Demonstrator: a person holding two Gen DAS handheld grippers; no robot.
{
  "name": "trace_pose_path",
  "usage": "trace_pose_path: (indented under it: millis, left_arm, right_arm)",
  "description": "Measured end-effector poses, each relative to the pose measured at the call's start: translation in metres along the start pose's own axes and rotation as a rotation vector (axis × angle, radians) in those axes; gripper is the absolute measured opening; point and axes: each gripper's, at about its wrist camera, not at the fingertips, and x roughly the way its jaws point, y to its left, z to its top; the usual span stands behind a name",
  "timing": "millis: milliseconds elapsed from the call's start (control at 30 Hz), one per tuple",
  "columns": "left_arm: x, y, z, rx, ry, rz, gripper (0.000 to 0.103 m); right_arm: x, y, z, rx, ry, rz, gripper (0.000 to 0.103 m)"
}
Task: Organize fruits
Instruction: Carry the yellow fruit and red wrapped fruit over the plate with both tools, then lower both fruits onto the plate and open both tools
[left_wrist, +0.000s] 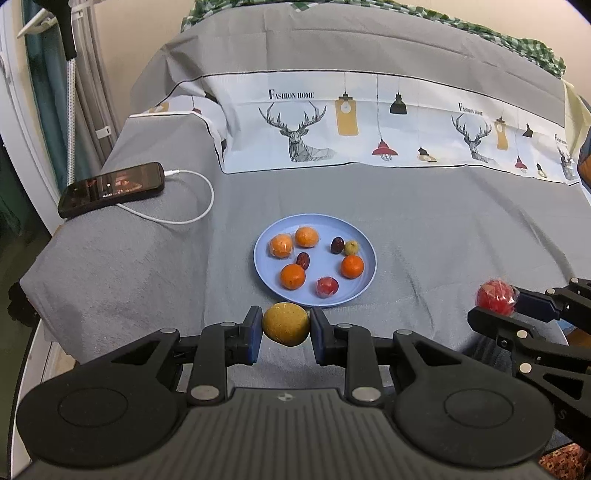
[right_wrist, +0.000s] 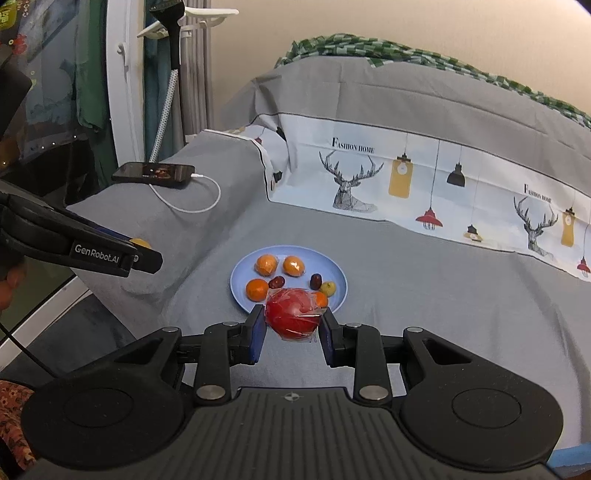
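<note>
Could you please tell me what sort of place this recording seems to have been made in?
Probably a home bedroom or living room. The round blue plastic plate of fruit sits on a grey fabric cover printed with deer and lamps, a black smartphone charges on a white cable, and clothes hang at the left.

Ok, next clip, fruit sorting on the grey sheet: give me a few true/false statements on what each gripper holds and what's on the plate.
1. The left gripper holds a yellow-brown fruit. True.
2. The right gripper is empty. False: it is shut on a wrapped red fruit.
3. The blue plate holds several oranges. True.
4. The phone lies on the plate. False: it lies apart on the grey sheet, plugged into a white cable.
5. The plate is bare. False: fruit lies on it.
</note>
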Motion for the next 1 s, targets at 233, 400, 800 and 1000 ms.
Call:
trace_pose_path:
  millis: [233,400,800,1000]
  left_arm:
    - [0.018,0.007,0.018,-0.037,0.025,-0.038,0.030]
    - [0.044,0.011,0.037,-0.057,0.065,-0.060,0.030]
    - [0.148,0.011,0.078,-0.004,0.143,-0.055,0.030]
    - [0.202,0.008,0.095,0.019,0.172,-0.053,0.030]
  right_arm:
    - [0.021,-0.006,0.003,0.020,0.044,0.000,0.032]
    - [0.046,-0.010,0.010,0.033,0.070,0.005,0.032]
    - [0.147,-0.017,0.031,0.042,0.157,0.042,0.032]
    - [0.206,-0.025,0.033,0.035,0.208,0.047,0.032]
